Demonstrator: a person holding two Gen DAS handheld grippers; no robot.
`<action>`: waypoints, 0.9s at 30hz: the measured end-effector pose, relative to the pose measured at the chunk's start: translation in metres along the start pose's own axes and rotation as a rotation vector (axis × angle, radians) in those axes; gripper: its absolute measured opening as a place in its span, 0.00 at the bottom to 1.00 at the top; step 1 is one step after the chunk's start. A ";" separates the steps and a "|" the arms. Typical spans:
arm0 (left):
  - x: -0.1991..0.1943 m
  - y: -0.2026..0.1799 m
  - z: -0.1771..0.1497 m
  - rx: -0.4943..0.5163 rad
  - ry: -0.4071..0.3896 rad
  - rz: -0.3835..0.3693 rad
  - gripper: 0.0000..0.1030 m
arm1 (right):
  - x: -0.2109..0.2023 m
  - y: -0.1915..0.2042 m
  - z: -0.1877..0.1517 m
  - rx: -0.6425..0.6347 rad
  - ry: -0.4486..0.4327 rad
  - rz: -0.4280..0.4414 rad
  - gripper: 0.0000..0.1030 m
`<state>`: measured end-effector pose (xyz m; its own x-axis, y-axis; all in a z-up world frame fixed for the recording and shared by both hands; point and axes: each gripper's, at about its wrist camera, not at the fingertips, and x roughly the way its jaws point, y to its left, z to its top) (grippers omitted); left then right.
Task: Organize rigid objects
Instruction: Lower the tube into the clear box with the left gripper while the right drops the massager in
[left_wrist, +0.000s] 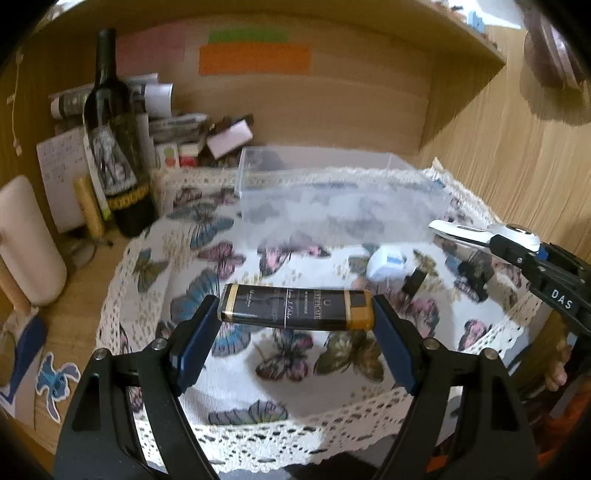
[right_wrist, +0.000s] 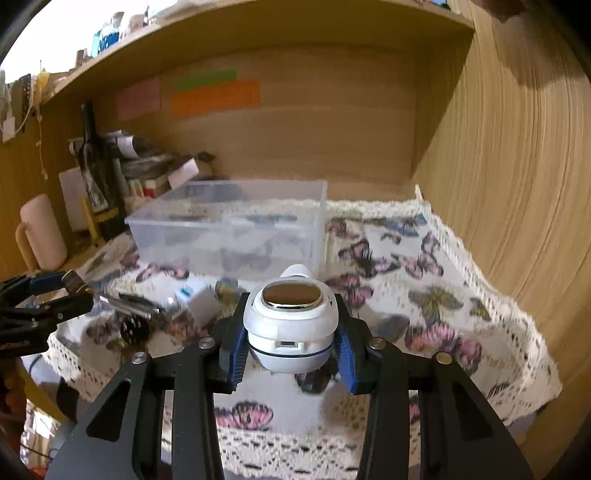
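Your left tool is pinching a flat black bar-shaped box with gold ends by its two short ends, so its long axis lies crosswise to the tool, spanning finger to finger and held level above the butterfly-print cloth with lace edging that covers the bench. Your right tool is pressed in on a rounded white plastic gadget with a shiny oval metal plate on top, its blue pads on the gadget's two sides and its narrow end pointing straight ahead, away from you.

Beyond both tools, still on the cloth, lie loose small things: a white cube-like item with a blue mark ahead and to the right of the left tool, and some dark small parts ahead and to the left of the right one; what they are is too blurred to say.

Farthest out stands the clear open-topped plastic bin, which is probably where both held items go. From the left tool it is dead ahead; from the right tool it is ahead and a little left. The right tool looks nearer to its front wall. Carried forward as it is, the box meets the bin broadside, with its length running along the front wall
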<state>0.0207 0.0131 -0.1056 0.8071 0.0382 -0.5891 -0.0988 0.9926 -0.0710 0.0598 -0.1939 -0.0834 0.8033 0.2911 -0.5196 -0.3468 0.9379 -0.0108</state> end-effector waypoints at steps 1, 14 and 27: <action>-0.002 -0.001 0.004 0.003 -0.010 -0.003 0.78 | -0.001 0.000 0.004 -0.001 -0.010 0.005 0.36; -0.015 -0.014 0.053 0.058 -0.142 0.002 0.78 | -0.026 0.006 0.047 -0.038 -0.145 0.042 0.35; 0.038 -0.002 0.104 0.043 -0.087 0.016 0.78 | 0.026 0.015 0.086 -0.090 -0.123 0.091 0.35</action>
<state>0.1121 0.0249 -0.0447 0.8532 0.0623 -0.5178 -0.0889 0.9957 -0.0267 0.1177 -0.1562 -0.0235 0.8178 0.4000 -0.4137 -0.4583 0.8875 -0.0478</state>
